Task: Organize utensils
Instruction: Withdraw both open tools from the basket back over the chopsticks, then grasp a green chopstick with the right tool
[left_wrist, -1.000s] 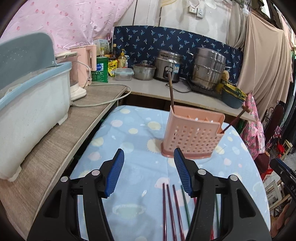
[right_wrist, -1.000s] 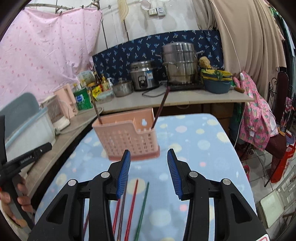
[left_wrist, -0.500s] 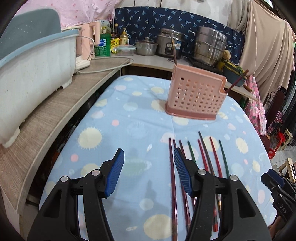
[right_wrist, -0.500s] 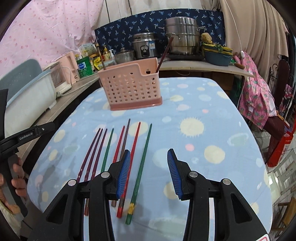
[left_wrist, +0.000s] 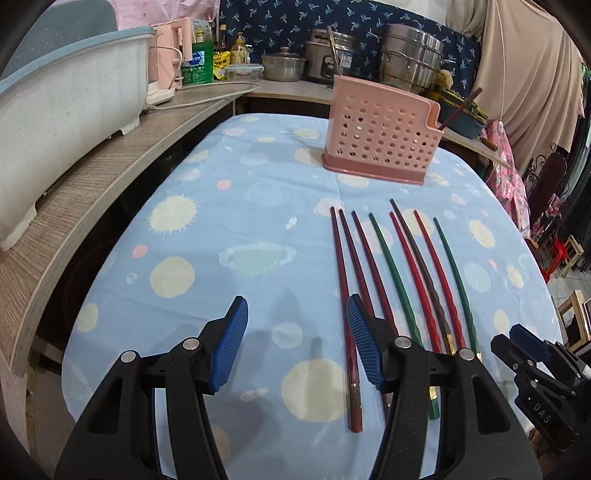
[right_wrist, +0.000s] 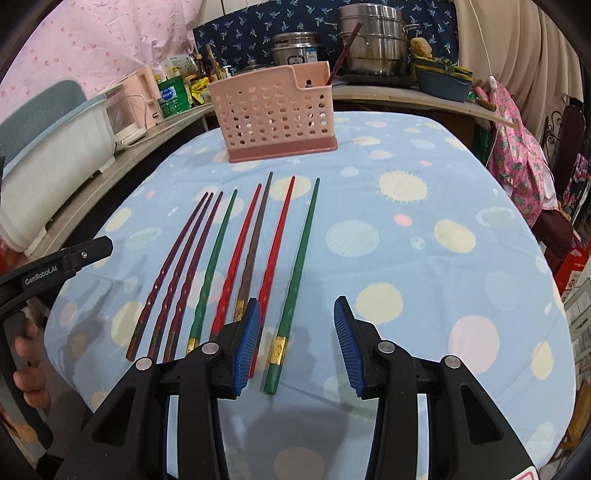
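Note:
A pink perforated utensil holder (left_wrist: 380, 140) (right_wrist: 277, 114) stands at the far end of the blue dotted tablecloth (left_wrist: 229, 229), with two chopsticks sticking up from it. Several chopsticks (left_wrist: 399, 266) (right_wrist: 236, 251), dark red, green, red and brown, lie side by side in front of it. My left gripper (left_wrist: 295, 310) is open over bare cloth, and the leftmost dark red chopstick (left_wrist: 343, 280) lies just beside its right finger. My right gripper (right_wrist: 296, 314) is open low over the near end of the rightmost green chopstick (right_wrist: 299, 258), which lies between its fingers without touching the pads.
A white and blue-grey tub (left_wrist: 55, 110) sits on the wooden counter (left_wrist: 110, 173) along the left. Steel pots (left_wrist: 410, 66) and bottles line the back counter. A pink floral cloth (right_wrist: 517, 147) hangs at the right. A hand (right_wrist: 26, 354) holds the left gripper's handle.
Both grippers have sunk toward the table and tipped downward, drawing back to the near ends of the chopsticks. The holder now sits farther off. Neither pair of jaws has changed its width.

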